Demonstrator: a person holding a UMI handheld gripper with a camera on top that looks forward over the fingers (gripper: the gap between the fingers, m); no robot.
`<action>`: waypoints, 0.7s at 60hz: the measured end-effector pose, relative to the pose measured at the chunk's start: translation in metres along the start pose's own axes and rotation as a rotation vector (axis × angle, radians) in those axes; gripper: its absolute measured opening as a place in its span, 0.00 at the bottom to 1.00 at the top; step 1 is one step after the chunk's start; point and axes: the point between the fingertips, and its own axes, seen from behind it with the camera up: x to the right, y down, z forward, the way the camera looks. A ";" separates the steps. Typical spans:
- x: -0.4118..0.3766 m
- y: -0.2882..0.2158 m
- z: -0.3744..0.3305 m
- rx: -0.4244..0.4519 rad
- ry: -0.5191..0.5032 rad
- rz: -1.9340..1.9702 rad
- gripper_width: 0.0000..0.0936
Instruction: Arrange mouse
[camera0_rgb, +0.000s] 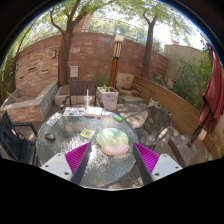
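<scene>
A pale green and pink mouse (112, 141) rests on a round glass patio table (60, 140), between and just ahead of my fingers. My gripper (112, 158) is open. The magenta pads (77, 156) stand apart on either side of the mouse, with gaps between them and it. A small dark mouse-like object (50, 136) lies on the table to the left. A yellow-green item (87, 133) lies just beyond the mouse on the left.
A clear box (78, 111) and a green item (118, 118) sit at the table's far side. Metal chairs (154, 122) stand around the table. A planter (108, 97), a brick wall (90, 55) and trees lie beyond.
</scene>
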 end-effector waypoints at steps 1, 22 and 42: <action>0.000 0.002 0.000 -0.004 0.000 0.000 0.91; -0.082 0.155 0.049 -0.224 -0.124 -0.071 0.91; -0.301 0.152 0.161 -0.177 -0.346 -0.157 0.91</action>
